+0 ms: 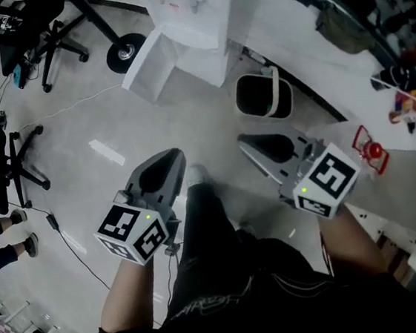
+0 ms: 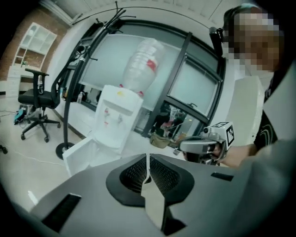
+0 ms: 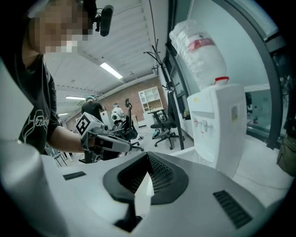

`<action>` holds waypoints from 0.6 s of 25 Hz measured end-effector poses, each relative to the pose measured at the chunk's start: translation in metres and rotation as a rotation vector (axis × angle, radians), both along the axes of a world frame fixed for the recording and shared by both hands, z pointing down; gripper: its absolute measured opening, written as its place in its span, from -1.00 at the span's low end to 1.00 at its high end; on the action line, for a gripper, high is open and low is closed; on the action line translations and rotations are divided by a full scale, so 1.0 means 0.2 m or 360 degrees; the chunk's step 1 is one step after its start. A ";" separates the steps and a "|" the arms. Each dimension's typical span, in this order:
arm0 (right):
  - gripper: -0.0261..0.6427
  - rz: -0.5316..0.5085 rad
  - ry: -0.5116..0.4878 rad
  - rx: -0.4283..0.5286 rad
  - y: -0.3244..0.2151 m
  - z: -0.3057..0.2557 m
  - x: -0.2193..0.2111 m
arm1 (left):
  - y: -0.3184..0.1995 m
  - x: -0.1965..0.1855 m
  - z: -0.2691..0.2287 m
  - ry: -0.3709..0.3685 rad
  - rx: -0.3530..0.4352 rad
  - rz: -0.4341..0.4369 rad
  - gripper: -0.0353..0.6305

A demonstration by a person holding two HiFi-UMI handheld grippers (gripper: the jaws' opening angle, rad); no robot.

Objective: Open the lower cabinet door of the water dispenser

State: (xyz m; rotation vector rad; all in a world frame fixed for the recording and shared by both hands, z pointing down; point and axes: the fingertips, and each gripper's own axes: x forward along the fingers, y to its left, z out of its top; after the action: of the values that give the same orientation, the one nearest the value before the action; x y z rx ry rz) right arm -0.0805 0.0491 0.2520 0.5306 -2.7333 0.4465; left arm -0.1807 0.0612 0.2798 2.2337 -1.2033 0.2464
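On a pale glossy floor [image 1: 109, 147], the water dispenser [image 1: 194, 14] carries an upturned bottle [image 2: 141, 65]. Its lower cabinet door [image 1: 144, 65] hangs wide open, showing a white interior. The bin [image 1: 263, 96] nearby looks dark inside. The left gripper [image 1: 168, 157] and the right gripper [image 1: 247, 142] hover well back, both closed and empty.

light: bright, even, indoor | source: ceiling strips [image 3: 111, 70], frosted window [image 2: 111, 60] | glare: streak on floor [image 1: 107, 152] | shadows: soft, faint | focus: left gripper [image 2: 148, 158] shell soft up close | edges: strong fisheye bend, black vignette in both gripper views
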 end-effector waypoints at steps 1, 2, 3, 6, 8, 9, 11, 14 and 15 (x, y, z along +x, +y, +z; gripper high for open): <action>-0.89 -0.0013 -0.0016 0.0024 0.08 -0.09 0.02 | 0.07 0.06 -0.11 0.0006 0.0026 0.0028 -0.83; -0.89 -0.0019 -0.0048 0.0027 0.17 -0.19 0.05 | 0.15 0.11 -0.21 -0.0004 0.0050 0.0055 -0.83; -0.89 -0.0017 -0.0103 0.0010 0.25 -0.30 0.09 | 0.22 0.16 -0.31 -0.0028 0.0072 0.0078 -0.83; -0.89 0.0007 -0.0325 -0.0080 0.42 -0.61 0.24 | 0.38 0.31 -0.60 -0.0079 0.0170 0.0109 -0.84; -0.89 0.0031 -0.0411 -0.0051 0.48 -0.81 0.33 | 0.45 0.41 -0.81 -0.0042 0.0290 0.0151 -0.84; -0.89 0.0041 -0.0437 -0.0021 0.52 -0.91 0.36 | 0.50 0.45 -0.92 -0.0017 0.0348 0.0179 -0.84; -0.89 0.0050 -0.0471 0.0010 0.66 -1.11 0.39 | 0.65 0.49 -1.13 0.0035 0.0411 0.0224 -0.84; -0.89 0.0042 -0.0463 0.0054 0.88 -1.35 0.40 | 0.90 0.54 -1.39 0.0138 0.0451 0.0264 -0.84; -0.88 0.0032 -0.0452 0.0082 0.93 -1.42 0.41 | 0.96 0.56 -1.45 0.0158 0.0469 0.0273 -0.84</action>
State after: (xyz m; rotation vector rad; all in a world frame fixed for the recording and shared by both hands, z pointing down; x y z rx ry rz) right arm 0.0023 0.2343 -0.0314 0.5457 -3.0200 0.4910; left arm -0.0685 0.2522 -0.0106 2.5754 -1.0519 0.0235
